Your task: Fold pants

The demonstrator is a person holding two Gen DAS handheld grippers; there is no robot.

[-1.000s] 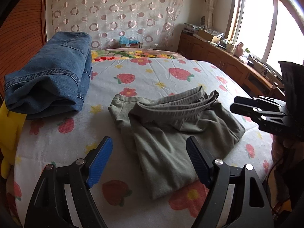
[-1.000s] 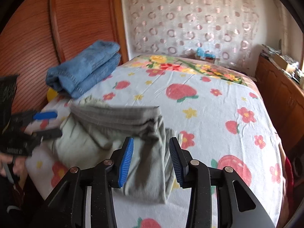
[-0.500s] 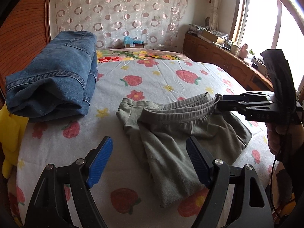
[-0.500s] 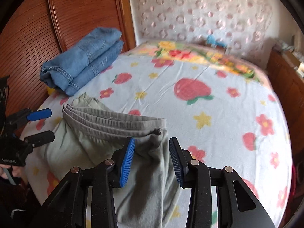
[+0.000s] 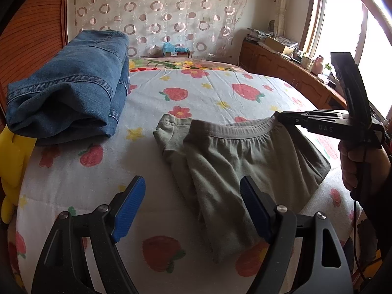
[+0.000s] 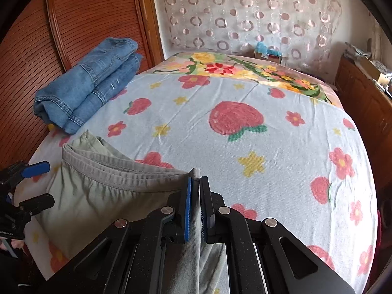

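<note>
Olive-grey pants (image 5: 235, 156) lie bunched on the bed near its front edge, the elastic waistband stretched across the far side. They also show in the right wrist view (image 6: 103, 191). My right gripper (image 6: 194, 183) is shut on the right corner of the waistband; in the left wrist view it (image 5: 281, 117) pinches that corner and lifts it slightly. My left gripper (image 5: 191, 196) is open and empty, hovering just in front of the pants' left part; it also shows at the left edge of the right wrist view (image 6: 39, 183).
Folded blue jeans (image 5: 71, 90) lie at the bed's left side by a wooden wardrobe (image 6: 73, 24). A yellow item (image 5: 12, 161) hangs at the left edge. The strawberry-print sheet (image 6: 245, 122) stretches behind the pants. A wooden cabinet (image 5: 281, 66) stands under the window.
My right gripper moved onto the waistband corner and closed on it, pulling the waistband taut. My left gripper stayed open and shifted slightly closer to the pants.
</note>
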